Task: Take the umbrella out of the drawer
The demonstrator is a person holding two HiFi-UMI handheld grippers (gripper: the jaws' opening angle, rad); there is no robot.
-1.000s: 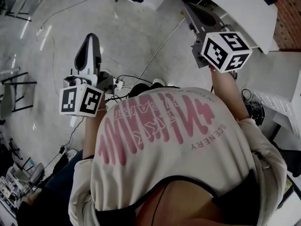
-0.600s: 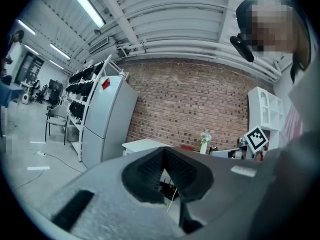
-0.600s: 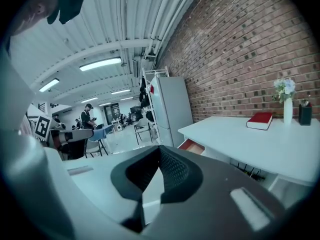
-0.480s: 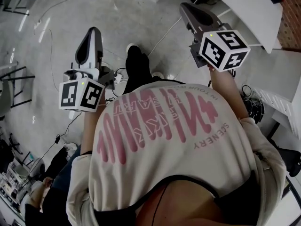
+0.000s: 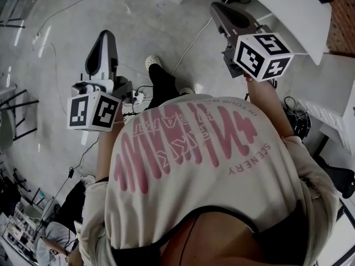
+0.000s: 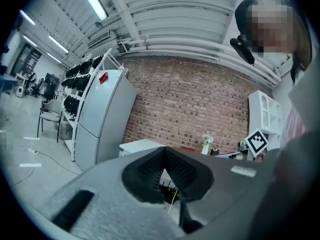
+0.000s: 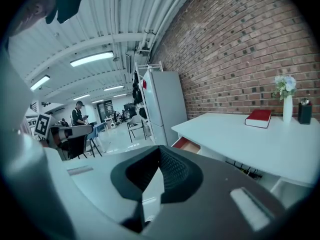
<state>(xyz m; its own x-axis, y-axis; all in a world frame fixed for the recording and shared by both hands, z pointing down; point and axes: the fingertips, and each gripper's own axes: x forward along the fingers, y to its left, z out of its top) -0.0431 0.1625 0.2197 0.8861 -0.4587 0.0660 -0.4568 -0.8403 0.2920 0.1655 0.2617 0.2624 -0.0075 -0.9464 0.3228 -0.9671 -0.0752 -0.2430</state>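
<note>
Both tongs are up in front of the person's chest and nothing is in either one. This reads as an approach posture, with no reach begun.

The grey, long-nosed left tongs (image 5: 105, 37) point about level over the grey concrete floor (image 5: 66, 21). In the left gripper view their ribbed tips (image 6: 163, 155) meet with nothing between them, so they are clenched and empty.

The matching grey right tongs (image 5: 217, 9) tilt slightly down toward the long white table (image 5: 288, 10). They are also clenched tip to tip (image 7: 159, 151) and empty. My guess is they aim that way because the drawer is on that side.

A white shoe (image 5: 152, 64) is out ahead on the floor, and the table is well apart from the tongs.

The shallow white-fronted drawer with a reddish-brown inside (image 7: 186, 145) sits under the table top (image 7: 250, 144) at its near end. It stands partly pulled out.

The umbrella shows in no view. Judging from the task it lies inside that drawer, hidden from here, so its colour, shape and whether it is folded cannot be told.

On the table top are a red hardback book (image 7: 258, 118), a slim white vase of pale flowers (image 7: 286, 104) and a dark pen cup (image 7: 304, 112). All three are well clear of the drawer end.

The drawer probably needs pulling out further first, so one of the tongs must open.
</note>
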